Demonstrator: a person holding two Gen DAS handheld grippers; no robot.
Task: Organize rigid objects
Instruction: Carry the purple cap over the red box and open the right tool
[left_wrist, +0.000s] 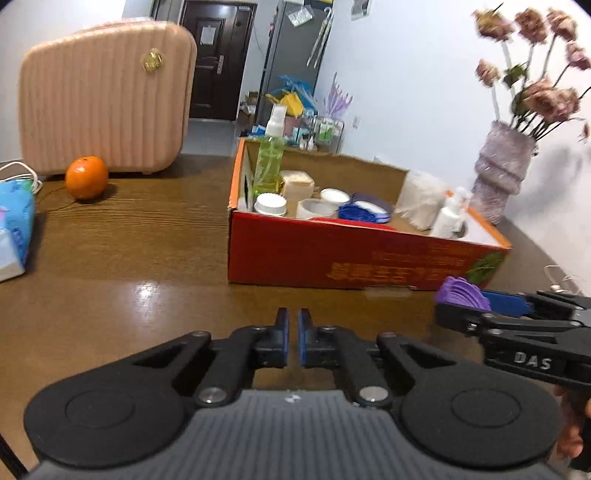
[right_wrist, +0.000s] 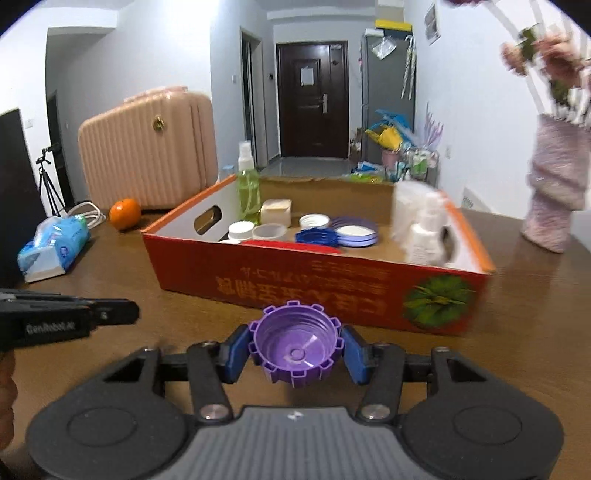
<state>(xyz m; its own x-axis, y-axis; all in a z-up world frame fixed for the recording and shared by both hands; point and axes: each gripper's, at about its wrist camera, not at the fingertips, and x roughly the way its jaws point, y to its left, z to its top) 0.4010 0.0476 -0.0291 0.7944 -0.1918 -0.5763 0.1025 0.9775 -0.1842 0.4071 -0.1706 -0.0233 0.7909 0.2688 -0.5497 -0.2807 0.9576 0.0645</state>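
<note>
Purple ridged cap (right_wrist: 295, 350) clamped open-side-up between blue pads of right claw (right_wrist: 295, 356), just above brown wooden table (right_wrist: 147, 295), near front wall of red cardboard box (right_wrist: 295, 280). Left claw (left_wrist: 293, 332) pressed together, nothing between pads, over bare table. Box holds lids, jars, green spray bottle (left_wrist: 269, 162). Orange (left_wrist: 86, 177) near far table edge beside pink case (left_wrist: 107, 96).

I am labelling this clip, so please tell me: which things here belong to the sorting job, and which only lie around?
Belongs to the job:
- purple cap, gripped in the right tool
- red cardboard box with lids and bottles
- left tool, shut and empty

Just lying about:
- orange
- pink suitcase
- tissue pack
- vase of flowers
</note>
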